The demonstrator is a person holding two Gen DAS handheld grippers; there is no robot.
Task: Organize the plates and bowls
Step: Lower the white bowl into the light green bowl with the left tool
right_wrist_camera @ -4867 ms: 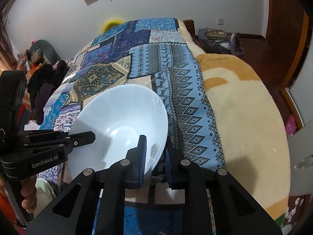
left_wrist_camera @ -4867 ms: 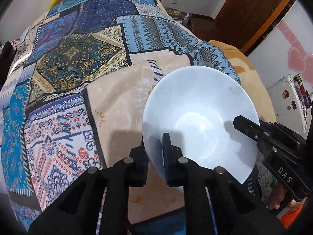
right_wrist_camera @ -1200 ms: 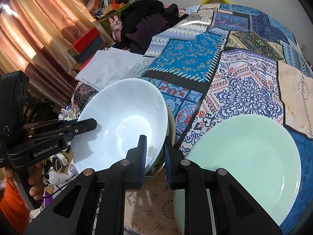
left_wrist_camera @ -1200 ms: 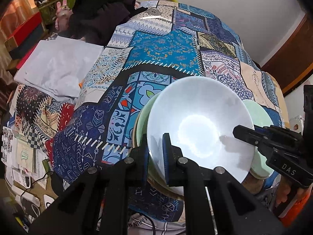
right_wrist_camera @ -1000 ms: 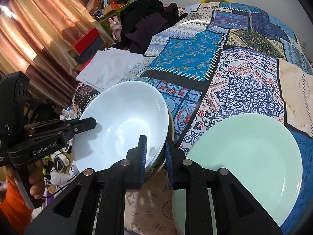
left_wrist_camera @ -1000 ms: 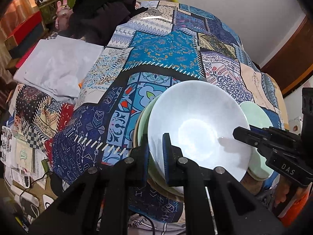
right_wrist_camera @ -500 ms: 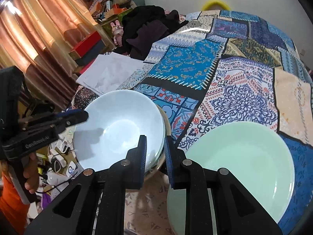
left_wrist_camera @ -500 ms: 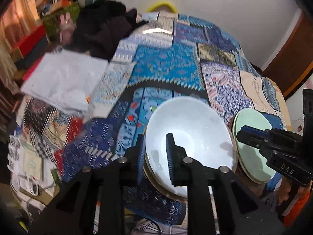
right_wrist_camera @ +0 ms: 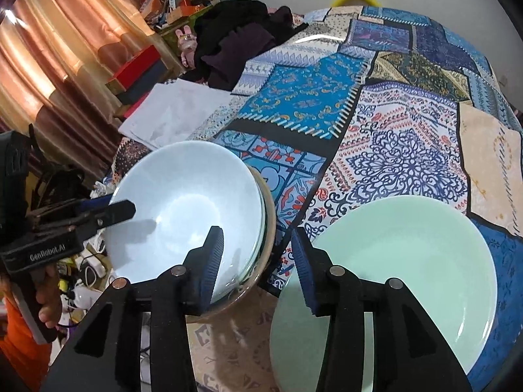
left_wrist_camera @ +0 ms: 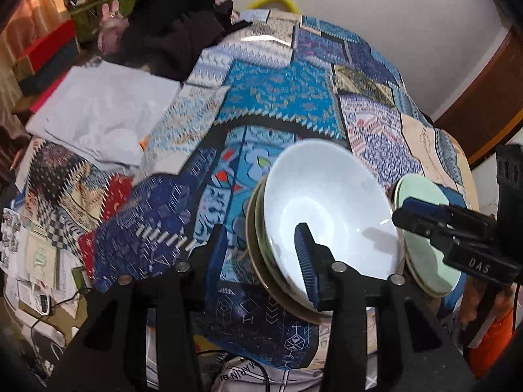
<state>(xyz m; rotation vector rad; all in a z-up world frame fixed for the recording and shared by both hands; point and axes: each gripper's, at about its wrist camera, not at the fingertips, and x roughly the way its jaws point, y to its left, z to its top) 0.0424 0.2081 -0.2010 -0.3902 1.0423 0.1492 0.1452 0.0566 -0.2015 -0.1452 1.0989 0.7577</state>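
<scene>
1. The left gripper point(left_wrist_camera: 263, 254) stands wide open, its blue-padded fingers straddling the near-left rim of the white bowl point(left_wrist_camera: 330, 209) without pinching it; one finger is outside the bowl, the other over its inside.
2. The right gripper point(right_wrist_camera: 258, 261) is also wide open, its left finger over the bowl's near-right rim and its right finger over the edge of the pale green plate point(right_wrist_camera: 392, 271).
3. The white bowl sits upright on top of a nested stack of bowls point(left_wrist_camera: 258, 248), whose greenish and tan rims show beneath it.
4. The green plate lies flat just to the right of the stack, directly ahead of the right gripper; from the left wrist view it is partly hidden behind the other gripper's tip.
5. Both rest on a patchwork cloth point(right_wrist_camera: 376, 104) in blues, creams and reds that spreads well ahead of both grippers.
6. Far ahead to the left lies a pale folded sheet point(left_wrist_camera: 101, 114), and beyond it a heap of dark clothing point(right_wrist_camera: 238, 42).
7. Orange-brown curtains point(right_wrist_camera: 55, 39) hang at the far left, with red and dark boxes point(right_wrist_camera: 137, 68) stacked beside them.
8. A plain white wall point(left_wrist_camera: 392, 9) closes the far side, and dark wood trim point(left_wrist_camera: 483, 98) runs down at the far right.
</scene>
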